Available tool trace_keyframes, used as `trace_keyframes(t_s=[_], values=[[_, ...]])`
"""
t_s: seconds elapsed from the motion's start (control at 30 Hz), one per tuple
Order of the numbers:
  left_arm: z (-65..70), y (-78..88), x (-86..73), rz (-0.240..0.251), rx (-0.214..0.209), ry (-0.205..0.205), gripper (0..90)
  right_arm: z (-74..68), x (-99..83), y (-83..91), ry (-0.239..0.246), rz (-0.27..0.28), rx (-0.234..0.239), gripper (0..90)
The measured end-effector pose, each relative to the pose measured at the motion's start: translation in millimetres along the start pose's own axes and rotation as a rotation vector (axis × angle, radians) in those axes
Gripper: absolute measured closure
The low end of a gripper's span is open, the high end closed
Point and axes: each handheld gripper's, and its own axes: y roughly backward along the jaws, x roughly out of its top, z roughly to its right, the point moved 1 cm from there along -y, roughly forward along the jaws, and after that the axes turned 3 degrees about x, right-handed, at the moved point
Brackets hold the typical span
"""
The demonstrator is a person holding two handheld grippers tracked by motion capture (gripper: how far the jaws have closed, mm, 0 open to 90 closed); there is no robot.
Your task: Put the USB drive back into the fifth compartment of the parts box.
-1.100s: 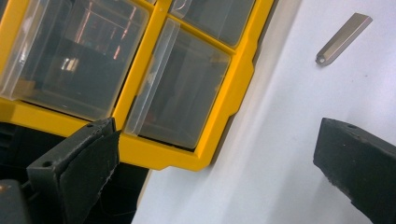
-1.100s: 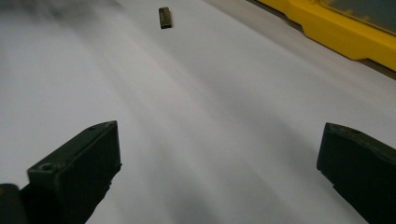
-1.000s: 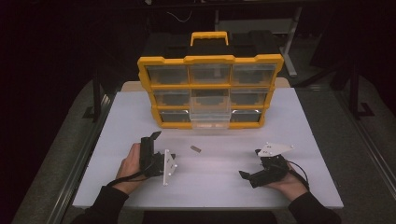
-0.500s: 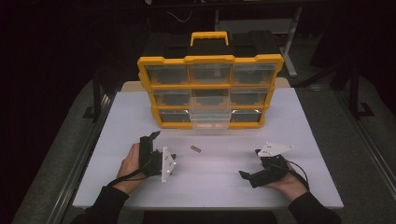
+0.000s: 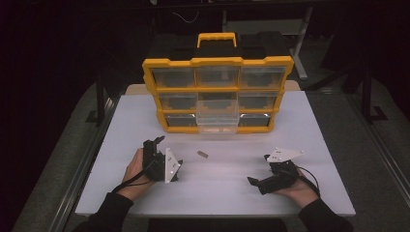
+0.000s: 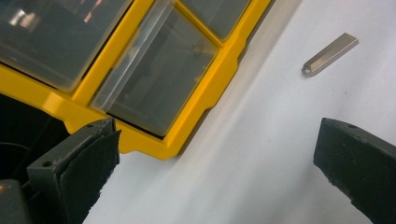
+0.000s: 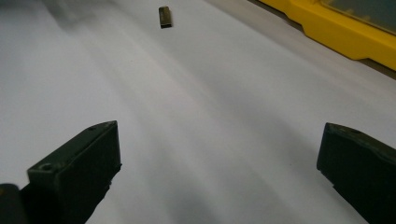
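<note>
Lying alone between yellow organizer (image 5: 217, 94) and both grippers: small metal piece (image 5: 202, 154).

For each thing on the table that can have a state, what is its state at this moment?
Left tongs: open, holding nothing.
Right tongs: open, holding nothing.
Organizer: standing upright on the table.
Bottom middle drawer: pulled partly out.
Other drawers: pushed in.
Small metal piece: lying flat on the table, apart from both tongs.

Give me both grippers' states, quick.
Left gripper: open, holding nothing, jaws wide apart over the table.
Right gripper: open, holding nothing, jaws wide apart.
</note>
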Motion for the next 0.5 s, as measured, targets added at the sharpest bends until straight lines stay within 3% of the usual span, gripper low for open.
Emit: trace_keyframes(t_s=[0.5], values=[[-6.8, -1.8, -1.3, -0.016, -0.081, 0.165, 0.0, 0.0, -0.1, -0.6, 0.001, -0.001, 0.001, 0.0]])
